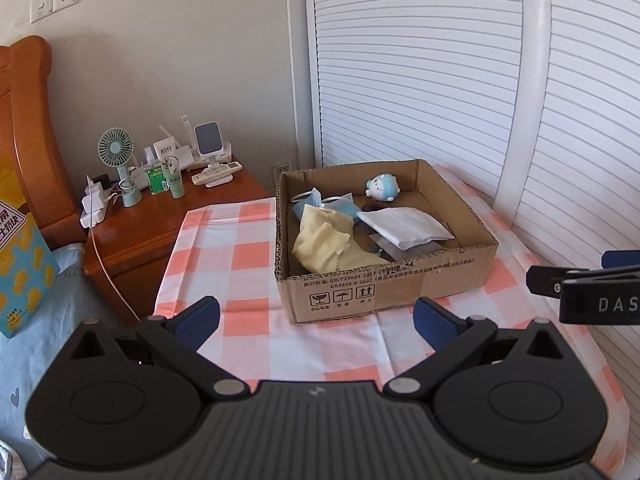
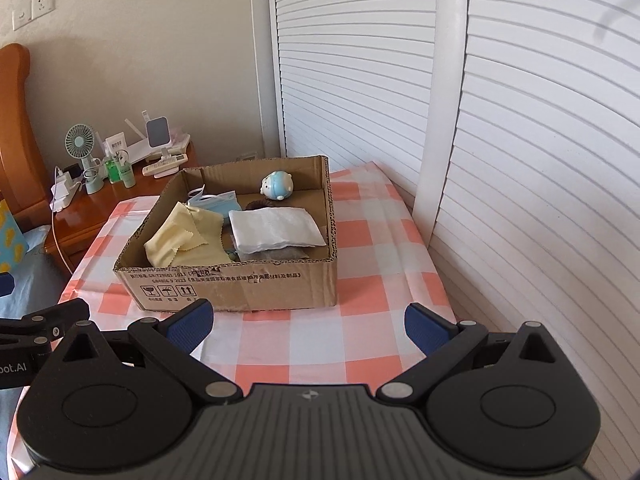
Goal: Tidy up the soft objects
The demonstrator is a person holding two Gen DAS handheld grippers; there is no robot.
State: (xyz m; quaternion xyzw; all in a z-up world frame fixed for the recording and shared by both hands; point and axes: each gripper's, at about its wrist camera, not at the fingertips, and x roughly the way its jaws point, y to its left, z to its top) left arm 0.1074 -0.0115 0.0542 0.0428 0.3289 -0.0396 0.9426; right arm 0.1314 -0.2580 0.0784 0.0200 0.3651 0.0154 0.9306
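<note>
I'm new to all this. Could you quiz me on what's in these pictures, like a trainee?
1. True or false: the cardboard box sits on a checked cloth.
2. What lies nearest the box's front left corner: A yellow cloth, B plush toy, C white pack?
3. Does either hand-held gripper, left or right, hold anything?

Key: 1 true; 2 A; 3 no, both stand open and empty.

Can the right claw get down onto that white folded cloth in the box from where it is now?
Probably yes. The right claw is open and empty, short of the cardboard box. The white folded cloth lies on top, uncovered, near the front right corner; only the box's low front wall must be cleared.
</note>
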